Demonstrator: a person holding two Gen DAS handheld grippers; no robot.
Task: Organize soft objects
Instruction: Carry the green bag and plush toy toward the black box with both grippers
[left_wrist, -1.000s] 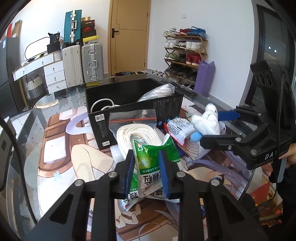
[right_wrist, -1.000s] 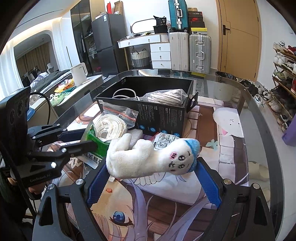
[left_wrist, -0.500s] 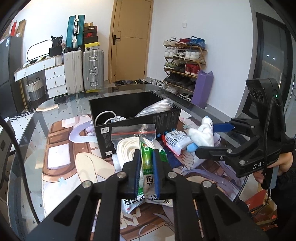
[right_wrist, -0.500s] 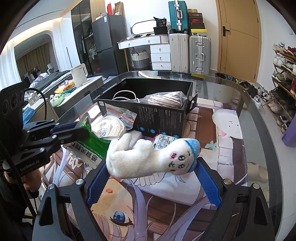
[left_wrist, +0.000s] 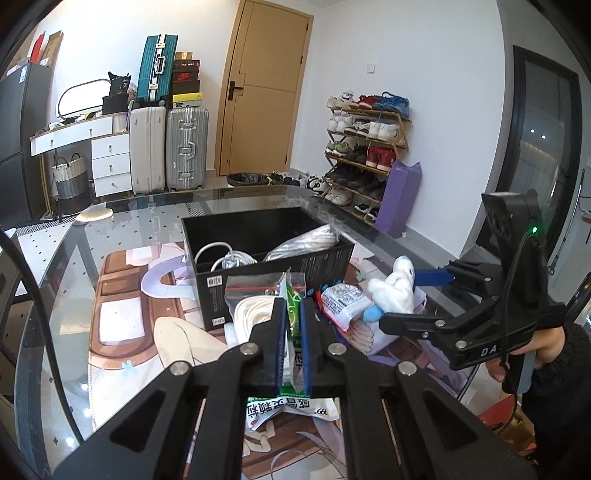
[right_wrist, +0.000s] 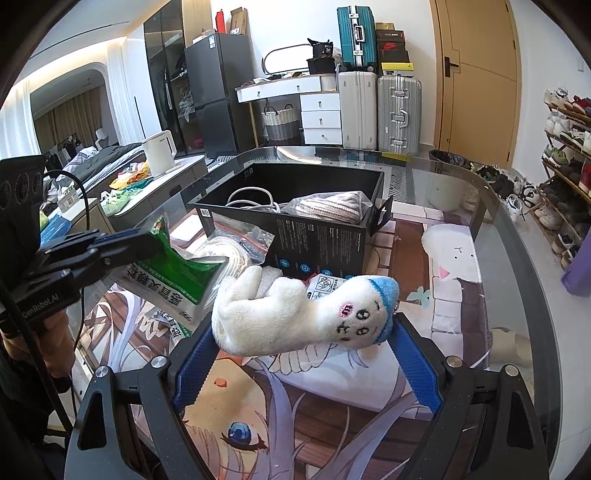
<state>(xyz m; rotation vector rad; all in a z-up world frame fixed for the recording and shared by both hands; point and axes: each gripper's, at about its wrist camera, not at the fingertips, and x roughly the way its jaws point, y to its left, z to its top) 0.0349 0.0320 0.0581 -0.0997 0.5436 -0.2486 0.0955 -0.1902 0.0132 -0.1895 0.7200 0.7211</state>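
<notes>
— Left gripper (left_wrist: 293, 325) of mine is pinched tight on the green packet (right_wrist: 173, 271), clear of the table; right gripper (right_wrist: 303, 354) cradles the plush toy (right_wrist: 295, 314) between wide pads

— Next?

— I'd carry both over the black box (right_wrist: 325, 236), release low inside

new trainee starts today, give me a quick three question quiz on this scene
1. True or false: the left gripper is shut on the green packet.
2. What does the right gripper hold? A) plush toy B) white cable C) zip bag
3. Name two things that already lie inside the black box.

Key
1. True.
2. A, the white plush toy with a blue cap, lying crosswise between the pads.
3. A coiled white cable and a clear bag of fabric.
</notes>
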